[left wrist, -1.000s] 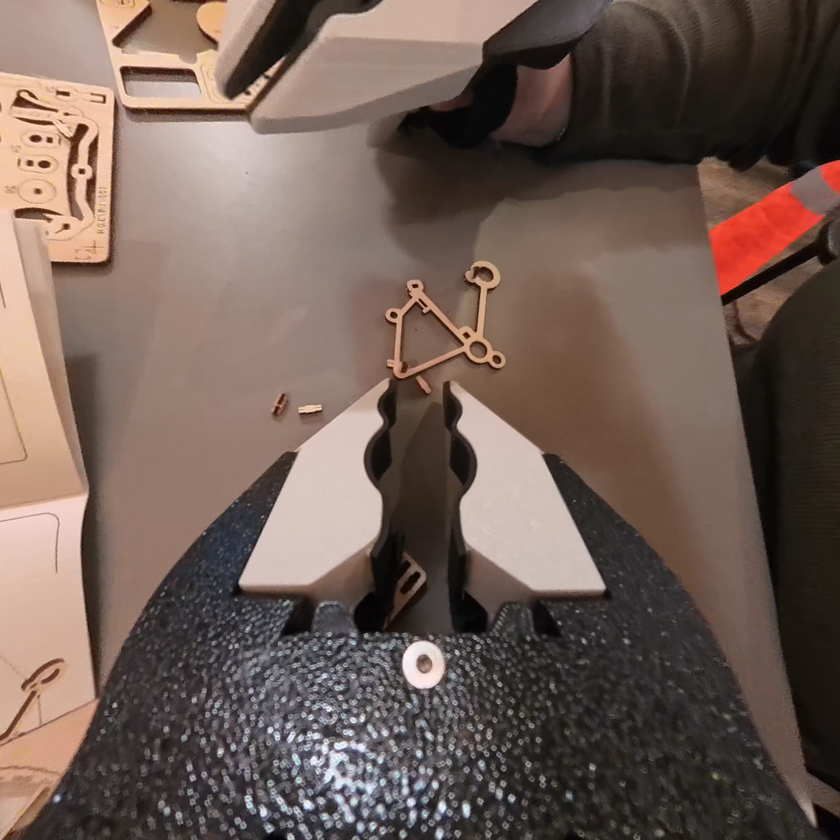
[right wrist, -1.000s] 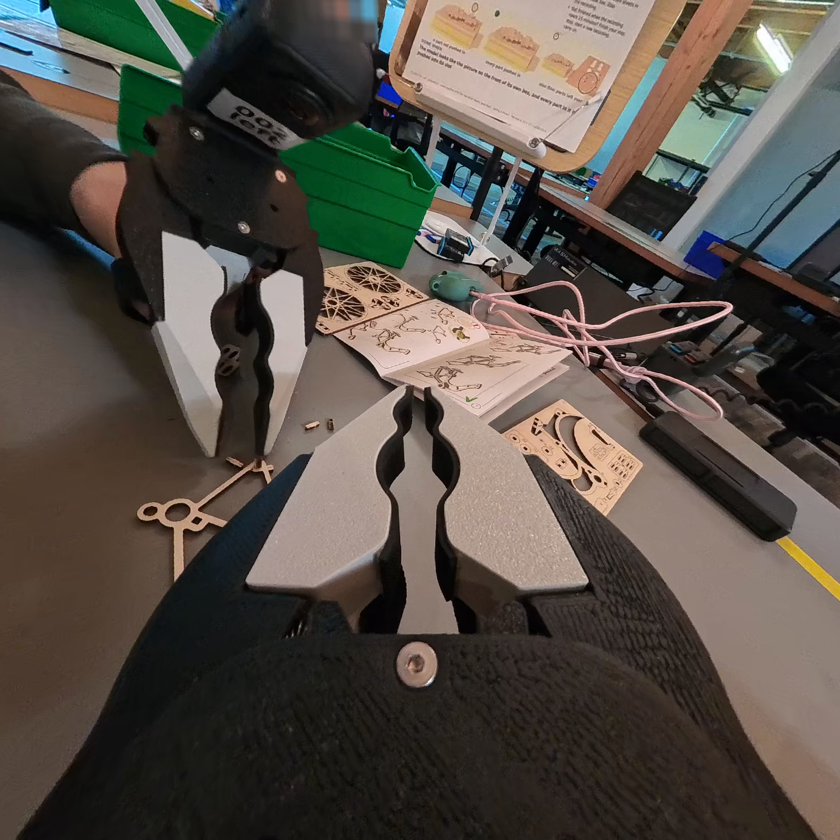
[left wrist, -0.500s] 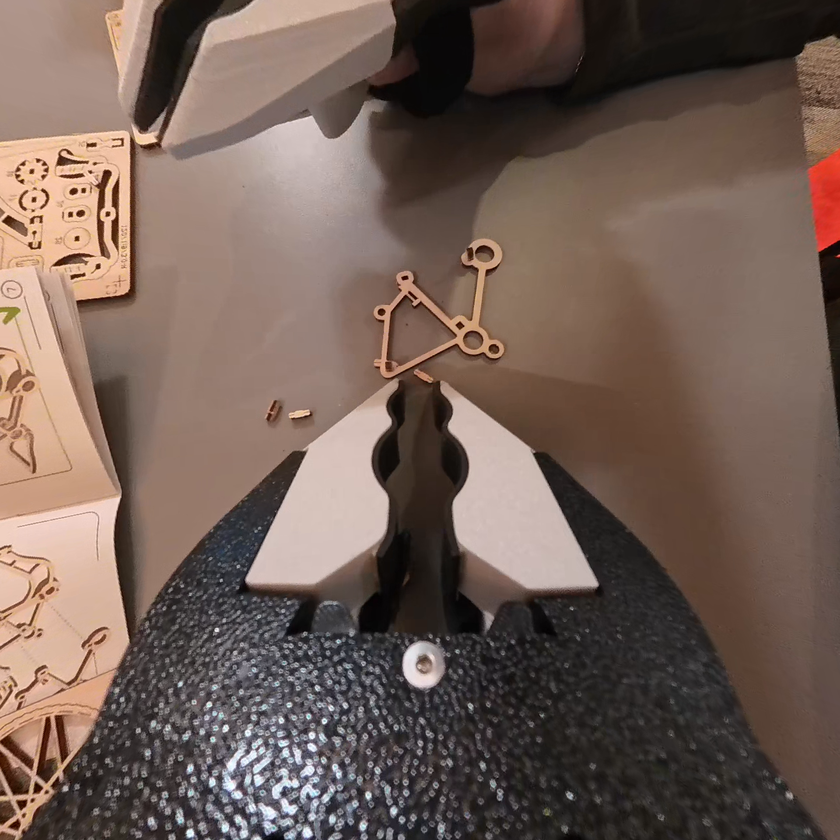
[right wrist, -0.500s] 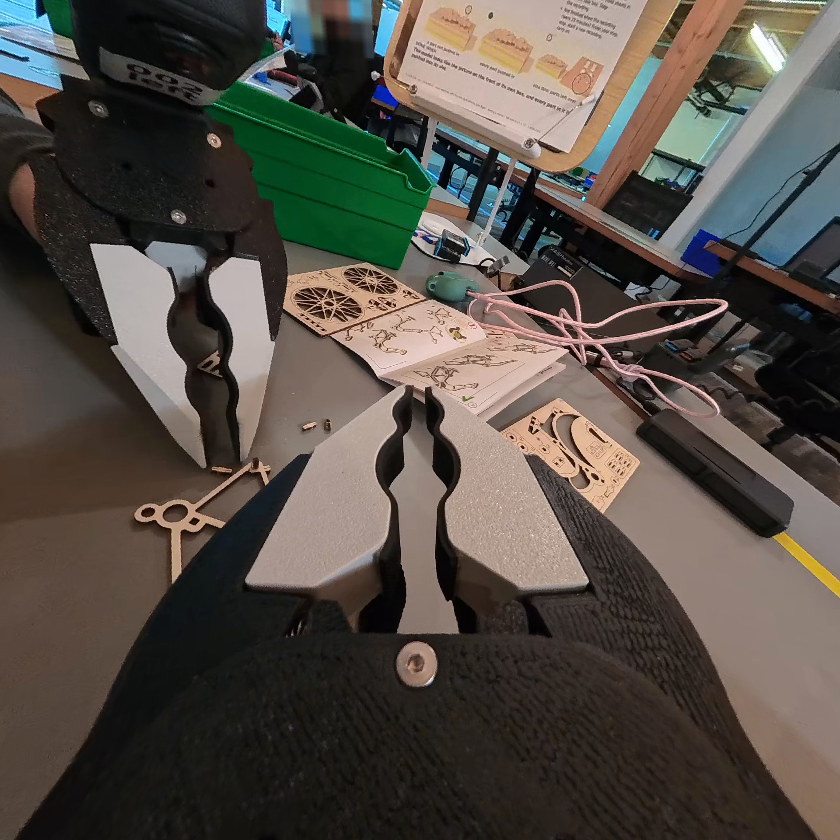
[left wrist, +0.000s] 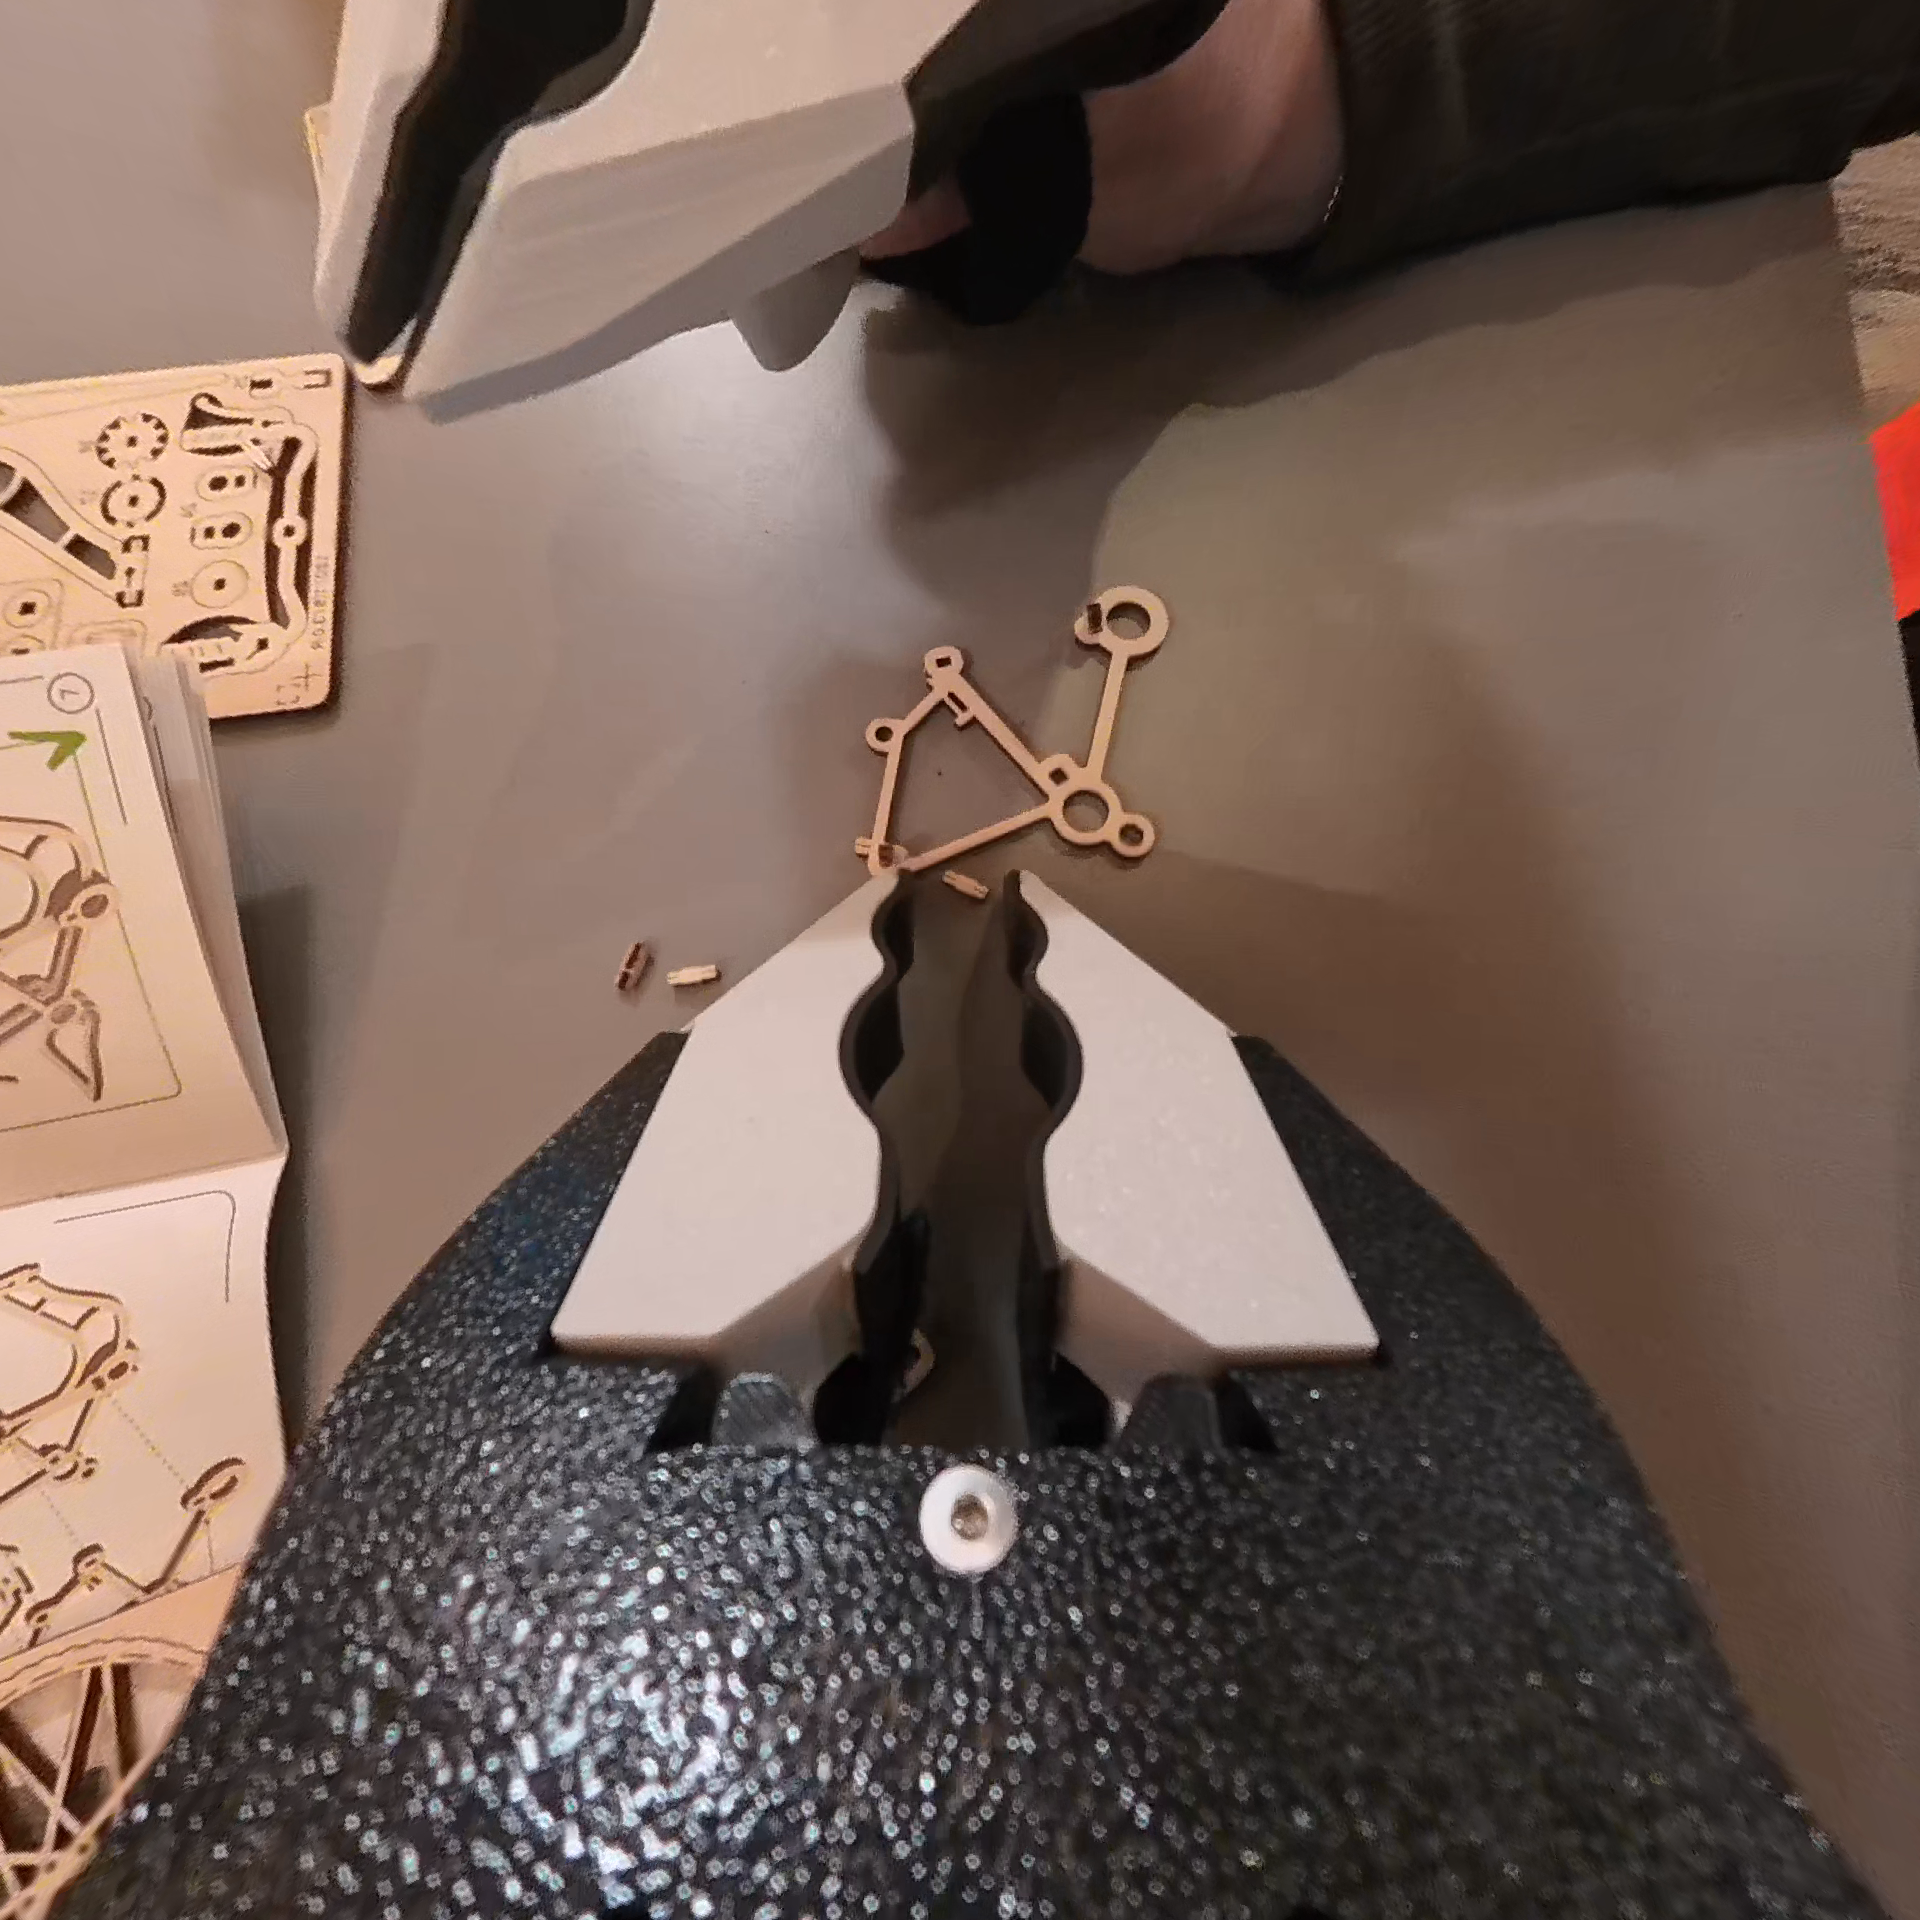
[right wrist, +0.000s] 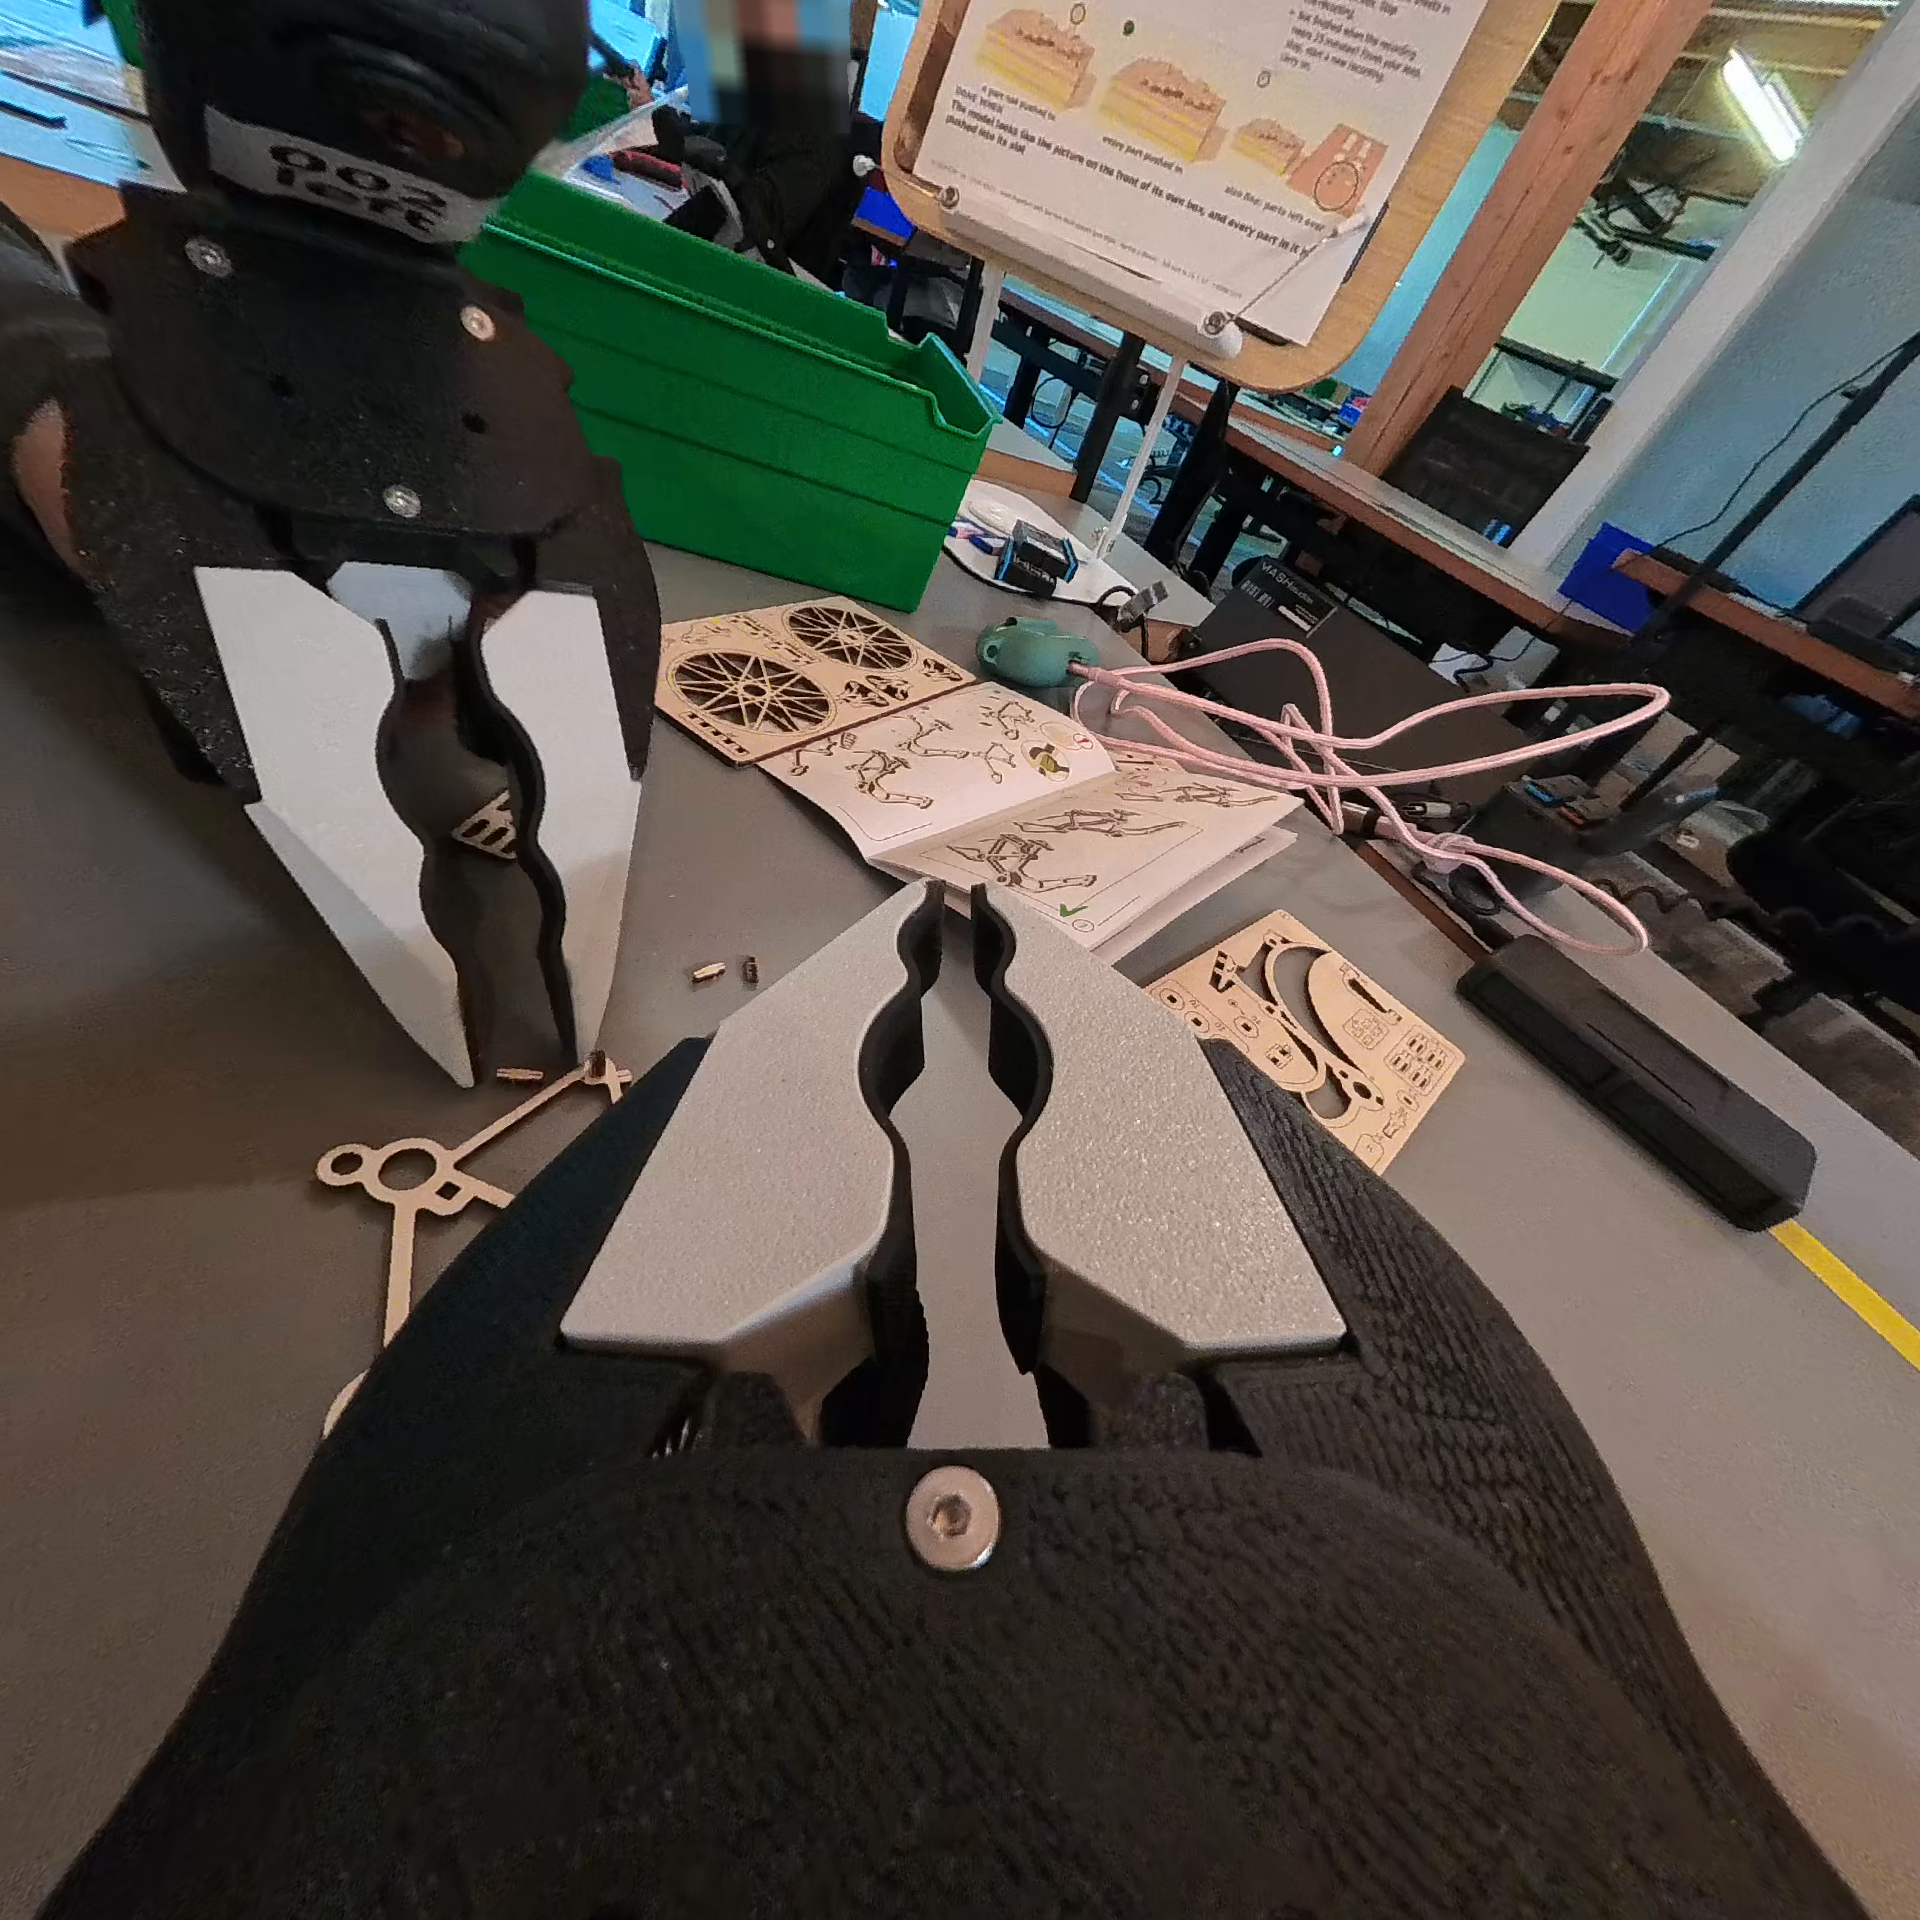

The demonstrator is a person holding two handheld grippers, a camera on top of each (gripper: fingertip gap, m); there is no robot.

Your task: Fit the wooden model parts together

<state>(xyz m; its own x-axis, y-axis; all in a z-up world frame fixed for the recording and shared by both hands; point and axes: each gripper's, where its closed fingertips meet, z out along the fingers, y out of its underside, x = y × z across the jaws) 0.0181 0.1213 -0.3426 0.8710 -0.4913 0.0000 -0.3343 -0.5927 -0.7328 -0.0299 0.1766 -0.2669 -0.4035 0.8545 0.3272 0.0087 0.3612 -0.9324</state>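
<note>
A flat wooden frame part (left wrist: 1110, 707) lies on the grey table (left wrist: 1455, 935); it also shows in the right wrist view (right wrist: 520, 1117). My left gripper (left wrist: 958, 883) is open, tips down at the frame's near corner. A small loose peg (left wrist: 966, 885) lies on the table between the tips, untouched. A small slotted wooden piece (right wrist: 486, 828) sits lodged deep between the left pads. Two more pegs (left wrist: 693, 975) lie to the left. My right gripper (right wrist: 958, 894) hovers above the table with a narrow gap between its pads and nothing in it; it also shows in the left wrist view (left wrist: 395, 364).
An open instruction booklet (right wrist: 987, 790) and punched wooden part sheets (right wrist: 769, 675) (right wrist: 1309, 1029) (left wrist: 208, 540) lie on the table. Stacked green bins (right wrist: 748, 416), a pink cable (right wrist: 1351, 727), a black bar (right wrist: 1631, 1081) and a sign on a stand (right wrist: 1174, 156) are farther off.
My left gripper shifted toward the frame's corner; its tips now straddle the loose peg. Its jaws narrowed, then widened again, and the lodged piece stayed put. The right gripper's jaws are unchanged.
</note>
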